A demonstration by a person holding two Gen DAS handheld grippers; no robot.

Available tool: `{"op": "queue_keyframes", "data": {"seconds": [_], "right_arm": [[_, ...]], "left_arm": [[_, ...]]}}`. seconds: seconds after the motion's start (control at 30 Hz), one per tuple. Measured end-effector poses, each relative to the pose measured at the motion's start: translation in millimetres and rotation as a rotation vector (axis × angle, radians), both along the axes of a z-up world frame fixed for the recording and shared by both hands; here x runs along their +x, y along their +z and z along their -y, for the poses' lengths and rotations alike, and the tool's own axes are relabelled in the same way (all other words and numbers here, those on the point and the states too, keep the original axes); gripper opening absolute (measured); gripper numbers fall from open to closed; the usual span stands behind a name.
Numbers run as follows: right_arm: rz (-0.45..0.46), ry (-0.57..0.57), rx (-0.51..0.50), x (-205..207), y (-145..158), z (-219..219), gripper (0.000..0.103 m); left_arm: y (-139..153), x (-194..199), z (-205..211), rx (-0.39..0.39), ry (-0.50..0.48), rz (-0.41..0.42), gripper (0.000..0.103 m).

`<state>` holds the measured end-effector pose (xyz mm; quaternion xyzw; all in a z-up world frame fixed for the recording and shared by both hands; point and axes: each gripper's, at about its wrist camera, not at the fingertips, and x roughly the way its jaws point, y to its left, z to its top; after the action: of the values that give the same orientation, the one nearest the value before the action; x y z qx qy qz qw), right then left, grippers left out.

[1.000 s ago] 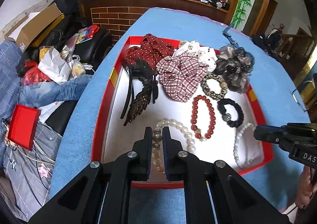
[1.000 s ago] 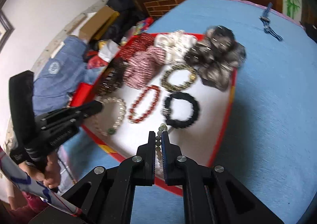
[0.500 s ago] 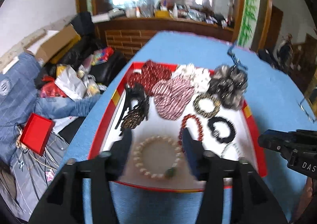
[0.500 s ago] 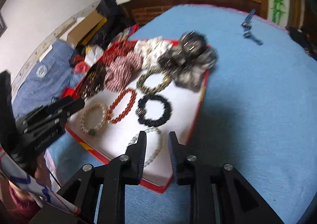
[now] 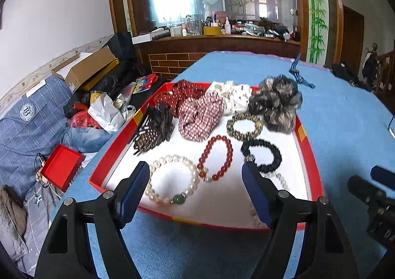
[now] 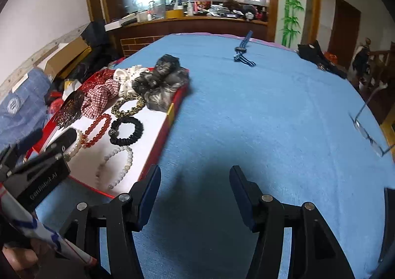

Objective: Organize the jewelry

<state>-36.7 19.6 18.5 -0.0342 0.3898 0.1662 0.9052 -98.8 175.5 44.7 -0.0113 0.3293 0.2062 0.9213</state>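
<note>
Both grippers empty, jaws opening: left gripper [image 5: 196,176] above the red tray [image 5: 309,155] w/ pearl bracelet [image 5: 172,181] lying flat below; right gripper [image 6: 195,180] over bare blue cloth [image 6: 271,111] beside tray. Left gripper body reads approx. "GenRobot.AI". Blue plaid fabric [image 5: 27,116] has a round crest, unreadable.

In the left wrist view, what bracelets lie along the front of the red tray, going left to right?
White pearl bracelet with a green bead → red bead bracelet → black fabric-wrapped bracelet, all on the white floor of the red tray.
</note>
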Motion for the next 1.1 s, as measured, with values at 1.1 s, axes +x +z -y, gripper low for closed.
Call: {"op": "queue_keyframes", "data": {"seconds": [1.1], "right_arm": [[0.015,0.067,-0.063,-15.7,-8.0,-33.5,0.077]], "left_arm": [[-10.5,-12.3,-19.0,0.002,0.06,-0.004,0.078]]}}
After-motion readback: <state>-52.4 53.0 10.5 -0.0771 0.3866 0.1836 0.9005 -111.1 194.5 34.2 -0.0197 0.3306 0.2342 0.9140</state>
